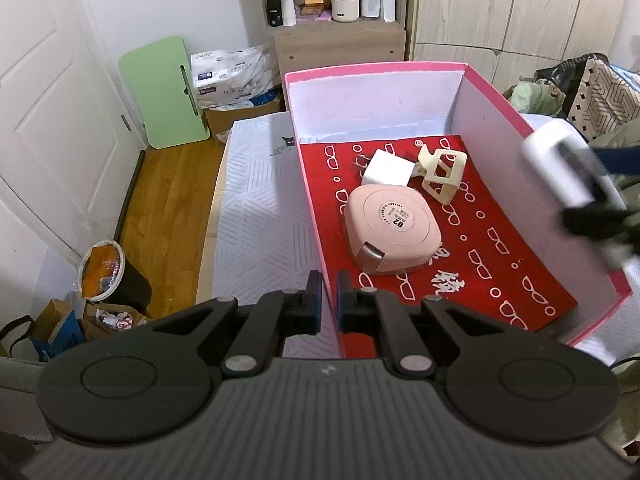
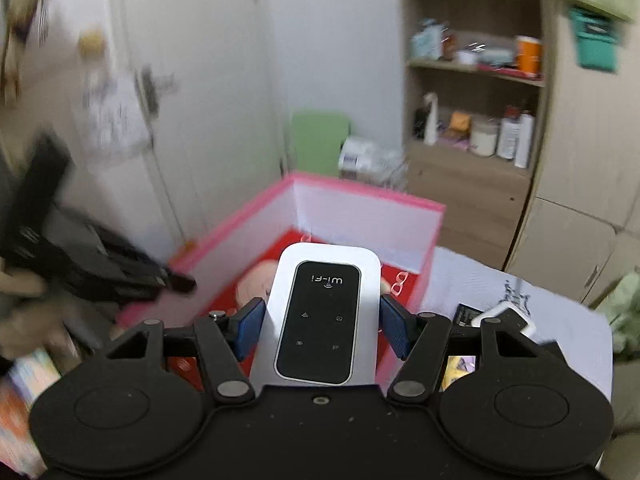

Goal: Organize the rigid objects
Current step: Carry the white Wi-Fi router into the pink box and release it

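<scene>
The pink box (image 1: 496, 96) is sitting open on the white mattress (image 1: 256, 216), and three things are already lying on its red lining: a pink rounded case (image 1: 394, 232) near the middle, a white cube-shaped block (image 1: 386, 168) at about twelve o'clock from that case, and a cream claw clip (image 1: 442, 174) at about one o'clock from it, touching or just beside the block. The left gripper (image 1: 329, 300) is pinching the near wall of the box between almost fully closed fingers, apparently steadying it. The right gripper (image 2: 322, 326) is holding a white Wi-Fi device (image 2: 320, 316) across its width, the blue pads (image 2: 250, 330) pressing on both long edges, so the fingers are standing fairly wide around it; the device is hanging in the air above the box's near right side, at about three o'clock in the left wrist view, not yet inside. At least one more small white object (image 2: 506, 320) and a dark flat item (image 2: 466, 314) are waiting on the mattress outside the box, at about three o'clock from the held device. My judgement: the sorting is well under way, with the device's placement and the loose items remaining.
</scene>
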A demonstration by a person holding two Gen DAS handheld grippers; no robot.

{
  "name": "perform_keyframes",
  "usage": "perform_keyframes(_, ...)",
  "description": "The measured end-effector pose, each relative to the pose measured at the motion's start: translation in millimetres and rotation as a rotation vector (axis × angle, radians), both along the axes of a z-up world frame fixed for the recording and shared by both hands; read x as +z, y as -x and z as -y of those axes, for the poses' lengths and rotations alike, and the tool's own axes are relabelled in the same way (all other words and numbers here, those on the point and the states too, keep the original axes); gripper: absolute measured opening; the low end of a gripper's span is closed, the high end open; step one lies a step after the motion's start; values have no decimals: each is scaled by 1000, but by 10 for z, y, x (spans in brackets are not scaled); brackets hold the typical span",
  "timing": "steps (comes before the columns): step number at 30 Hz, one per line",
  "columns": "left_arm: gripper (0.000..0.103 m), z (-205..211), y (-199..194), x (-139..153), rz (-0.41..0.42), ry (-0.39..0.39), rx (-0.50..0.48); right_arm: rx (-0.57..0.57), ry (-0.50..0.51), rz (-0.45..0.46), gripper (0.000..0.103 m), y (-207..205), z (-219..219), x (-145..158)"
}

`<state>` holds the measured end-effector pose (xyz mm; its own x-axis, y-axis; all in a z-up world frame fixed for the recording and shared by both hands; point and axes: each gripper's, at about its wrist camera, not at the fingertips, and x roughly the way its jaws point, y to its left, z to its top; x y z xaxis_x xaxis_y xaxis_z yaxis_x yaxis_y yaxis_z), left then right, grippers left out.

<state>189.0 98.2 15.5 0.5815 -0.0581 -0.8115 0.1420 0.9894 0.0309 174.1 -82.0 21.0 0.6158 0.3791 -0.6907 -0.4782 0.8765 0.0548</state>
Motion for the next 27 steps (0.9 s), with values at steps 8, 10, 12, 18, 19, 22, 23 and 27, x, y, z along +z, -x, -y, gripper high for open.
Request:
perform_keyframes(8,7,-36,-84,30,-55,12,-36,135,237,-171,67,-381,-435,-312)
perform_keyframes(10,7,-36,-108,38,-66,13,-39,133,287,-185,67,-435,-488,-353)
perform_keyframes(12,7,-32,-99,38,-65,13,-37,119,335,-183,67,-493,-513,-381)
perform_keyframes(18,8,-67,-79,31,-57,30,-36,117,372,-248,67,-631,-591,-460)
perform_keyframes(19,8,-63,-78,30,-55,28,-38,111,369,-254,67,-650,-588,-463)
perform_keyframes(22,8,-57,-77,27,-52,25,-39,97,363,-266,67,-672,-566,-459)
perform_keyframes(23,8,-60,-80,28,-54,26,-37,99,369,-269,67,-683,-572,-466)
perform_keyframes(27,7,-58,-80,31,-51,24,-34,88,381,-258,67,-701,-610,-499)
